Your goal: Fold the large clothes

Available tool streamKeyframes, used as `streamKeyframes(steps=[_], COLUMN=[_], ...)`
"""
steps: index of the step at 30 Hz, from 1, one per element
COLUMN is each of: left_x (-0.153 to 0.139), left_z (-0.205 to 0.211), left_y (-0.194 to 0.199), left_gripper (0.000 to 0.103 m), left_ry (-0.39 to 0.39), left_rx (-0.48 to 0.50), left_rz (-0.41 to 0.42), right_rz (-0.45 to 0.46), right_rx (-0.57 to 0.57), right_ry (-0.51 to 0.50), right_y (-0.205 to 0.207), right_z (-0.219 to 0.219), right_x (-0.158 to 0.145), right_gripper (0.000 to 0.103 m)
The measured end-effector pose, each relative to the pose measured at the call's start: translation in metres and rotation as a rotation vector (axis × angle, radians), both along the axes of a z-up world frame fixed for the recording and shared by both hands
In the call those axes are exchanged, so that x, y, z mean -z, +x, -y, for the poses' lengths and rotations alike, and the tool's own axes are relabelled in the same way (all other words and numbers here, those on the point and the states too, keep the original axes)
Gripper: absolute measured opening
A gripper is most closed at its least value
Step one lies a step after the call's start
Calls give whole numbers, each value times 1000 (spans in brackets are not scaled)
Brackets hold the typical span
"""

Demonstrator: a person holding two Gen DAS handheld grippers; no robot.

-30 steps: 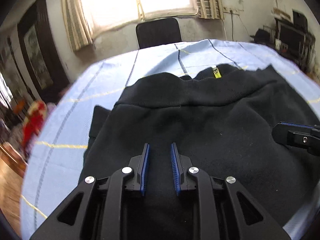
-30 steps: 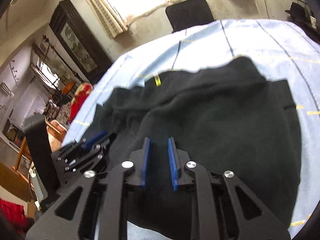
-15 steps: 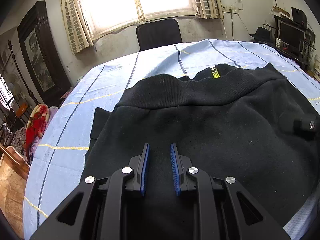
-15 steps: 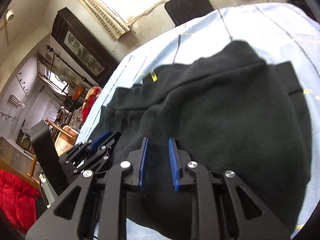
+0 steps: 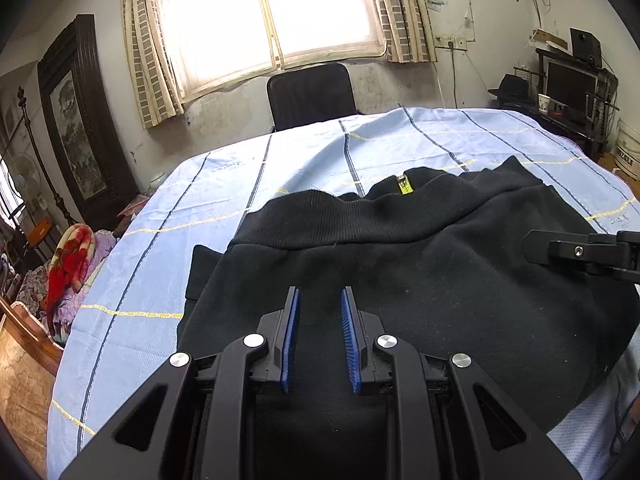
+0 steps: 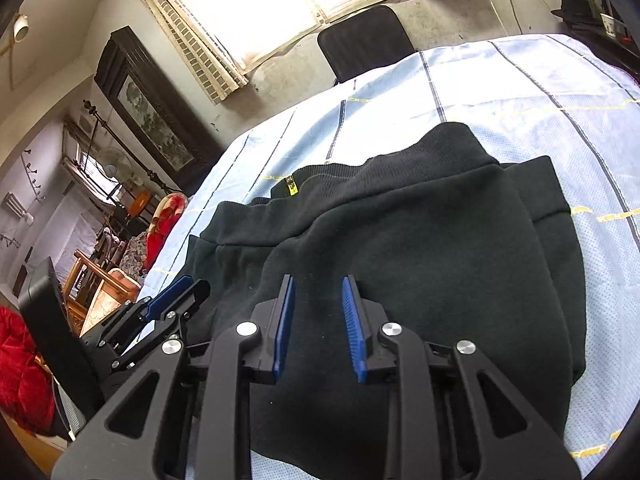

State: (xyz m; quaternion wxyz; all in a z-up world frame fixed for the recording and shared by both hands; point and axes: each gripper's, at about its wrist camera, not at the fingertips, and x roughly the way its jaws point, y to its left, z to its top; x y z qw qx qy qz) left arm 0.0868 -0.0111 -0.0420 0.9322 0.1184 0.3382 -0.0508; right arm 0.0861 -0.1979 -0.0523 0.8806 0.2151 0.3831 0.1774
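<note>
Daylight from a curtained window [image 5: 272, 12] is falling across a room with a black chair [image 5: 312, 94] pushed up to the far edge of a tabletop [image 5: 168, 248] draped in pale blue cloth with dark and yellow lines. On that cloth a black sweatshirt [image 5: 460, 280] is lying in a loosely folded heap, its ribbed band [image 5: 360, 224] turned up along the far side and a small yellow tag [image 5: 404, 184] showing at the neck.

I am holding my left hand-held gripper [image 5: 318, 320] just above the near part of the sweatshirt, tilted downward. Its blue pads are standing a narrow gap apart with only air between them; it is gripping nothing. My right hand-held gripper [image 6: 318, 312] is hovering over the right half of the garment in the same way, and its jaws have just been opening a little, again with no cloth caught between them. In the right wrist view the left tool is appearing low at the left edge, beside the sweatshirt's left side.

I am judging that one fold is already laid and I am between grasps, choosing where to take hold. The next move is calling for both tools to open wider, drop to an edge of the fabric, and pinch through every layer so the stack lifts together. Soft, thick knit like this is likely to slump or slide if I am catching only the top layer.
</note>
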Motion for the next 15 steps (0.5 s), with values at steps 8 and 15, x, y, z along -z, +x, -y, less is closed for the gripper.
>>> streamKeyframes(steps=[8, 15], left_x=[18, 19], left_z=[1, -4], left_y=[14, 16], left_gripper=[22, 23], left_ry=[35, 16], left_rx=[-6, -12], left_rz=[-59, -65], right_rz=[-54, -85], right_rx=[0, -11], right_ry=[3, 55], right_y=[7, 13], right_z=[-1, 5], right_x=[12, 19], right_gripper=[25, 25])
